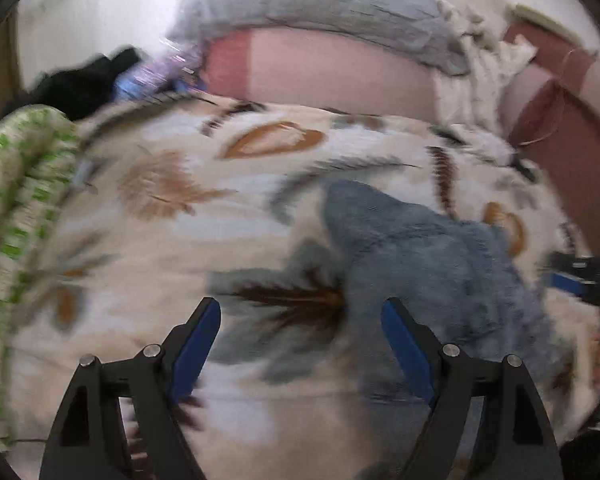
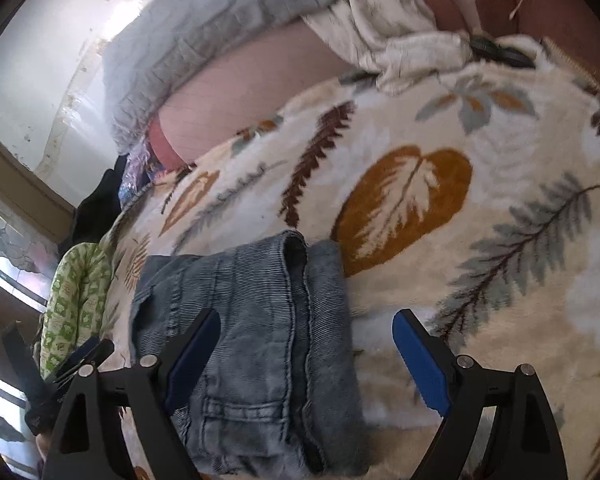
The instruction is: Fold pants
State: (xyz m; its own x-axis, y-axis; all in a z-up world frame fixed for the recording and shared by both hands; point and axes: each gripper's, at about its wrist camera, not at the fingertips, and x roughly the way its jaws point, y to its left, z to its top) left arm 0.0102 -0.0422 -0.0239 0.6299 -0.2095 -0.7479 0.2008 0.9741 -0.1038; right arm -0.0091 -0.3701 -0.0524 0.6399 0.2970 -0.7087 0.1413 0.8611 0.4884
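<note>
Lying folded on the leaf-patterned fleece blanket (image 2: pixel 440 128), near its left side: faded blue denim jeans (image 2: pixel 252 344), hem cuffs at the far end, a back pocket showing at the near end. Hovering released over the jeans' right edge: right gripper (image 2: pixel 306 330), jaws spread wide, left finger above the denim, right finger above bare blanket, gripping nothing. Appearing blurred in the left wrist view: the jeans (image 1: pixel 428 256), right of the left gripper (image 1: pixel 302 312), likewise spread wide and grasping nothing. Sitting at the blanket's far side: grey quilt (image 1: pixel 320 4) over pink bedding. Resting at the left edge: green-patterned cushion (image 2: pixel 78 300).
</note>
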